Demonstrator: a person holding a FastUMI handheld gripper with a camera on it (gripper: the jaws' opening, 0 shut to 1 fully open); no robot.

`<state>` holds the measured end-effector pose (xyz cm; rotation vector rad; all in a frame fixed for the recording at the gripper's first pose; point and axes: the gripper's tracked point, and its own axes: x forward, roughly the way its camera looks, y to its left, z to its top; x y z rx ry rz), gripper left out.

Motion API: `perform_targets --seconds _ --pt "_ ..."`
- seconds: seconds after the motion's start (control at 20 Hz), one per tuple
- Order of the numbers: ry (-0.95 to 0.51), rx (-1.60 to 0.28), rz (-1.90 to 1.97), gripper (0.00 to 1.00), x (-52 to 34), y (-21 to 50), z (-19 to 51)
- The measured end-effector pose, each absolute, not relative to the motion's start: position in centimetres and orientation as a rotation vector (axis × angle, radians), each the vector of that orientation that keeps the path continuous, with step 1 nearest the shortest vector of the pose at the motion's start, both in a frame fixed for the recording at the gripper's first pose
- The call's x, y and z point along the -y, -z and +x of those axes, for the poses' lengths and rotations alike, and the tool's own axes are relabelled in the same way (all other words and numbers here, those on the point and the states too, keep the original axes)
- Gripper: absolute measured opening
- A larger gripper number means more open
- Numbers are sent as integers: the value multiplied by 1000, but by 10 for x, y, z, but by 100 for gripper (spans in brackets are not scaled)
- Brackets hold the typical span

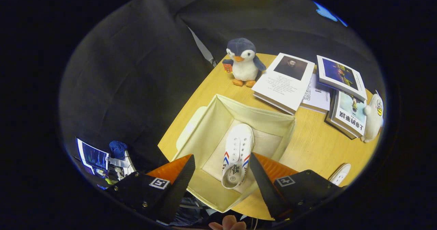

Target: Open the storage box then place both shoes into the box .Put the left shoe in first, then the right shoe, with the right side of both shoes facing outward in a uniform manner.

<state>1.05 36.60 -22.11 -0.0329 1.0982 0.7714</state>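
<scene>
Over the open cream fabric storage box (pixel 273 120) on the wooden table (pixel 307 144), the gripper (pixel 222 168) hangs with jaws spread and empty, one white canvas shoe (pixel 237 151) lying inside the box between them, the second white shoe (pixel 339 173) right of the box.

The storage box (pixel 269 120) stands open on the table (pixel 307 144), with its lid (pixel 189 129) lying against its left side. One shoe (pixel 237 155) lies inside on the box floor, heel toward the gripper (pixel 222 173), whose fingers are spread wide above the box's near rim with the shoe's heel between them. The second shoe (pixel 339 174) lies on the table right of the box, beside the right finger. Beyond the box stands a plush penguin (pixel 243 62); to its right lie books (pixel 285 81), with a plush duck (pixel 374 117) at their far right.
</scene>
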Motion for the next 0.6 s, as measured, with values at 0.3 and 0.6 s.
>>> perform_targets --seconds 0.3,0.6 --pt "-754 -1064 29 97 -332 196 17" --pt "-683 -1012 81 97 -264 183 22"
